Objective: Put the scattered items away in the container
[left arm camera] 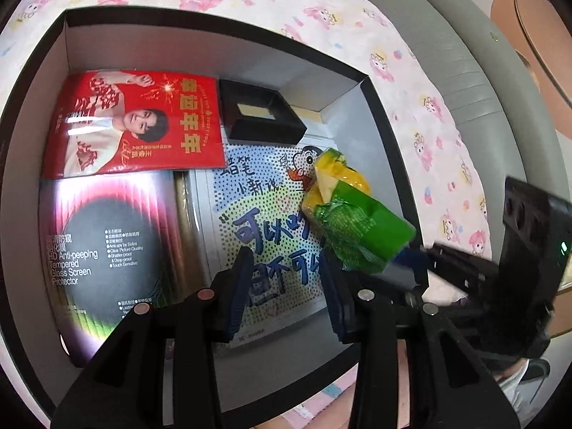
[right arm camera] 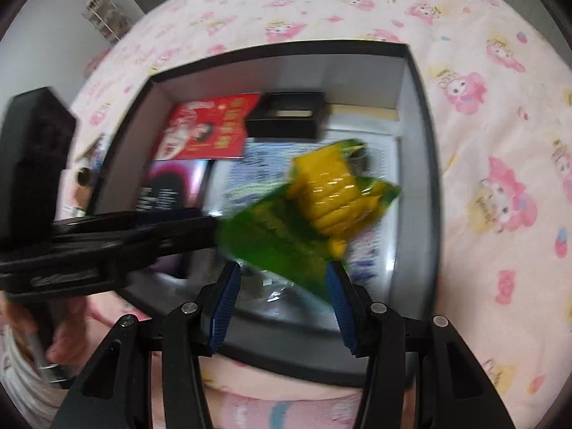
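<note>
Corn packet (right arm camera: 314, 211), green and yellow plastic, hangs over the open black container (left arm camera: 379, 107), gripped at its green end between the blue pads of the right gripper (right arm camera: 282, 296). In the left wrist view the same packet sits over the container's right side, above a cartoon-print card (left arm camera: 257, 214) lying flat on the floor of the box.

Left gripper (left arm camera: 286, 286) hovers over the container's near edge with its jaws parted and nothing between them; the card shows through the gap.

Contents already in the container: a red packet printed with a portrait (left arm camera: 136, 125) at the far left, a screen protector box (left arm camera: 107, 246) at the near left, and a small black box (left arm camera: 261, 114) against the far wall, its edge overlapping the card. These cover most of the floor; the area under the corn packet holds only the card.

The container rests on a pink cartoon-print bedsheet (right arm camera: 500, 143). A hand (right arm camera: 68, 336) holds the left gripper's handle at the left edge of the right wrist view.
</note>
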Motion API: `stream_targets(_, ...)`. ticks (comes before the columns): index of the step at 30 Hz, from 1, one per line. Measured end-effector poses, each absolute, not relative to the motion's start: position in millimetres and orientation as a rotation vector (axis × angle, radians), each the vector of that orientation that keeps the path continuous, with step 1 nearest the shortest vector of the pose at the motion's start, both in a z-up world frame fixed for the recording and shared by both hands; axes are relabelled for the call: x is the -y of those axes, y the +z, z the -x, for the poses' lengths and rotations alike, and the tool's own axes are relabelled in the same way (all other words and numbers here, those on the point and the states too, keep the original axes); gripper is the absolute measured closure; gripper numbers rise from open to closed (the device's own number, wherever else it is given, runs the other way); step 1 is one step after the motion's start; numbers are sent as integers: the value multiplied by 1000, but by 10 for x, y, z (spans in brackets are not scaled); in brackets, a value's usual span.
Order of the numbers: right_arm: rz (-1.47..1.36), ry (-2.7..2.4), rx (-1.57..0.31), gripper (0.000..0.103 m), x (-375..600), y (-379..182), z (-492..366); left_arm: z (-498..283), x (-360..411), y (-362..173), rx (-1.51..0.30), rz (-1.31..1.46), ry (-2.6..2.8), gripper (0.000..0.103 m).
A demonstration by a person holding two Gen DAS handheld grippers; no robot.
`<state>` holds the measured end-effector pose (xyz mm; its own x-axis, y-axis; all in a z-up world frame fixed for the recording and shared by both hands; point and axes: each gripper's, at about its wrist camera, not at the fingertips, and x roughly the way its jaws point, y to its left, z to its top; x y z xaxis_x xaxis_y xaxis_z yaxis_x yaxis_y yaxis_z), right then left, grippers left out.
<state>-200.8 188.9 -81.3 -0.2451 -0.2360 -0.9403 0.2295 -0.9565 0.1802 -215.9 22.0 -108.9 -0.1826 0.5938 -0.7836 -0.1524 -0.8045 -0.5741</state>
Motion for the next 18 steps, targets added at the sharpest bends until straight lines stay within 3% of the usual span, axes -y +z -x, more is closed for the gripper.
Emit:
stream_targets(8, -1652, -2478, -107, 57, -1952, -744, 2096, 2177, -286, -1164, 490, 1607, 2036, 65)
stream_targets(14, -1525, -2482, 185, 57, -2218, -568, 1840, 2158, -480, -1147, 446, 1609, 1988, 65)
stream_targets(18, -1490, -2525, 256, 57, -2355, -510, 1770, 2119, -649, -1184, 419, 1635, 1910, 65)
